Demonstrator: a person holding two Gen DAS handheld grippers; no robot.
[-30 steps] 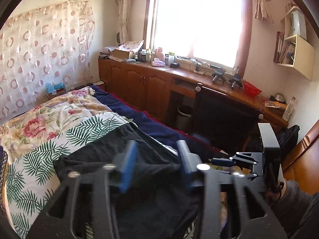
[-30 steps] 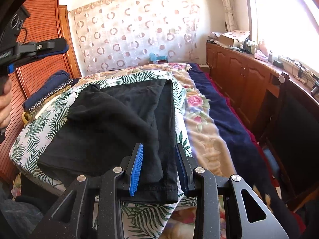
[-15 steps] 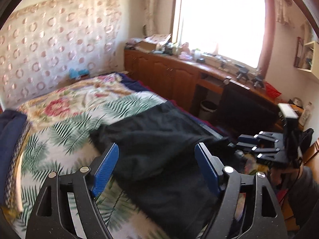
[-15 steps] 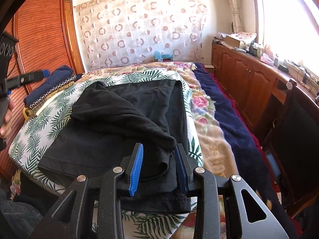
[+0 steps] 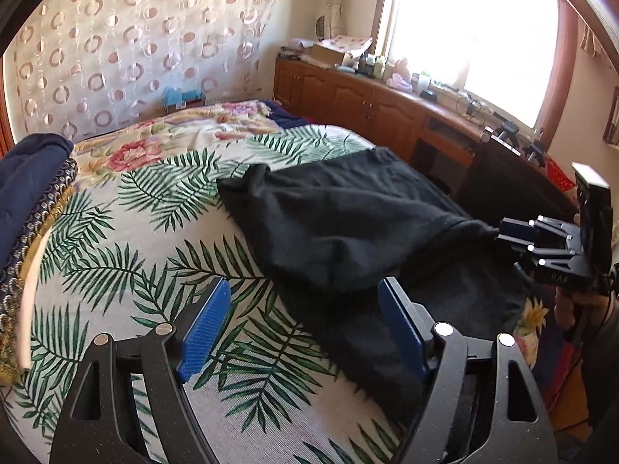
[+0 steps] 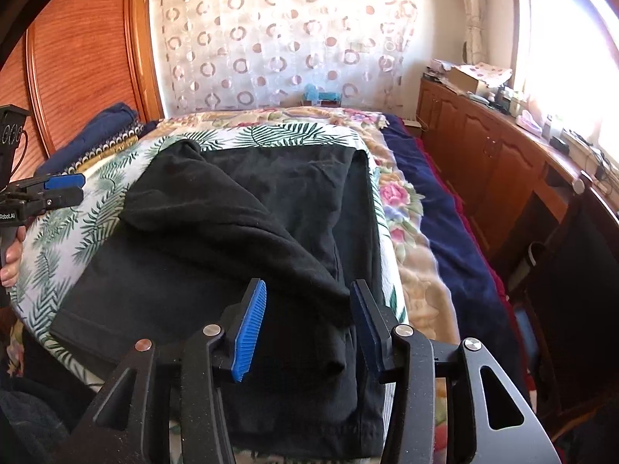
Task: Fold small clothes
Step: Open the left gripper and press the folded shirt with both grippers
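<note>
A black garment (image 5: pixel 348 224) lies on the palm-leaf bedspread (image 5: pixel 127 232), with one part folded back over the rest. My left gripper (image 5: pixel 305 328) is open and empty, above the garment's near edge. My right gripper (image 6: pixel 307 323) has its jaws spread around the tip of the folded-over flap (image 6: pixel 309 286); the pads stand apart from the cloth. In the left wrist view the right gripper (image 5: pixel 499 234) sits at the flap's corner on the right. In the right wrist view the left gripper (image 6: pixel 65 189) is at the far left, off the garment (image 6: pixel 278 201).
Folded dark blue bedding (image 5: pixel 27 178) lies at the bed's left side. A floral blanket (image 6: pixel 410 232) and navy blanket (image 6: pixel 445 208) run along the bed's window side. Wooden cabinets (image 6: pixel 483 147) and a dark chair (image 6: pixel 572 270) stand to the right. A wooden headboard (image 6: pixel 85 54) is on the left.
My left gripper opened, let go of the garment and drew back to the left. The folded flap dropped onto the garment. My right gripper's jaws spread wider around the flap's tip.
</note>
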